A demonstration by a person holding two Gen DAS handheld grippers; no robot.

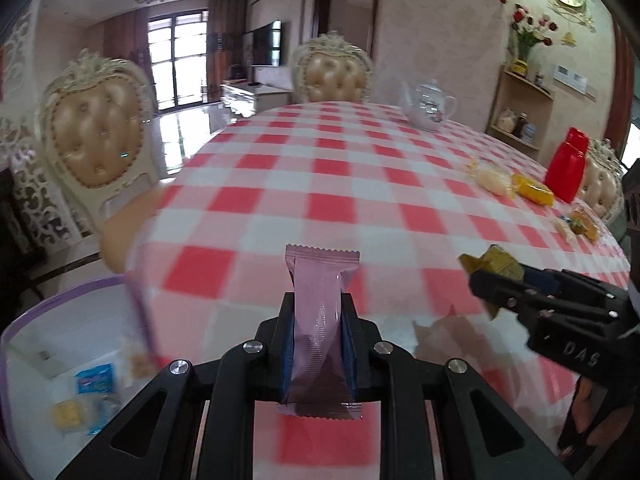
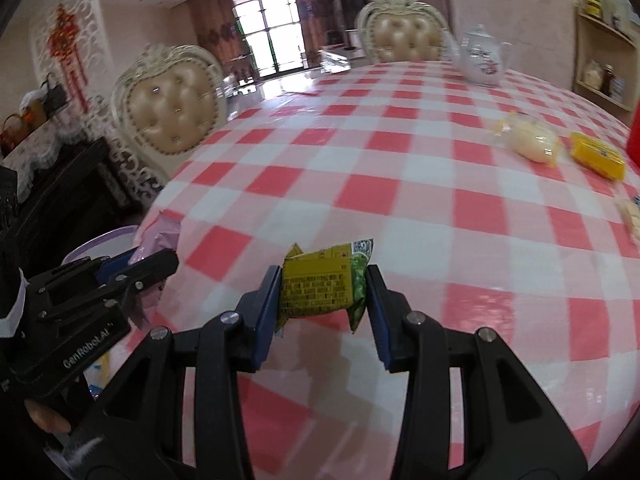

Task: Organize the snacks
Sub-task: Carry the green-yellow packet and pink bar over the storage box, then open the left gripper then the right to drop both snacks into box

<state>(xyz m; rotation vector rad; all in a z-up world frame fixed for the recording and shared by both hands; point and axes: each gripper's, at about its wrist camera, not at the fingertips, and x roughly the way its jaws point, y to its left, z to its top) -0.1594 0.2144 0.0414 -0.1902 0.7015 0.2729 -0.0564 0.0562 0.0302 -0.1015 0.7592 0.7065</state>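
- While clamped between the blue pads of the left gripper point(image 1: 318, 320), pink crimped-foil snack packet point(image 1: 320, 312) stands on end, pinched across its narrow width; likely lifted that way so it hangs free above the red-and-white checked tablecloth point(image 1: 340, 184).
- Down and to the left of that claw: white plastic bin with a lilac rim point(image 1: 60, 296), sitting below the table edge, probably the drop-off place for the snacks.
- Inside the bin: blue-and-white wrapped snack point(image 1: 94, 378), pale yellow biscuit pack point(image 1: 68, 414) and a tan wrapped piece point(image 1: 138, 362), all blurred, lying loose on the floor of the bin.
- Closed on a yellow-green printed snack pouch point(image 2: 324, 284), right gripper point(image 2: 322, 292) grips it sideways by both ends, held off the cloth, just right of the left claw.
- Ahead and to the right of the right claw, well apart, unsorted on the cloth: pale oval bun in clear wrap point(image 2: 528, 142) and yellow flat packet point(image 2: 596, 156), just beside each other.
- Farther ahead: white china teapot point(image 2: 482, 58), apart from the snacks.
- Judged about midway: some snacks binned, two in hand, several left.
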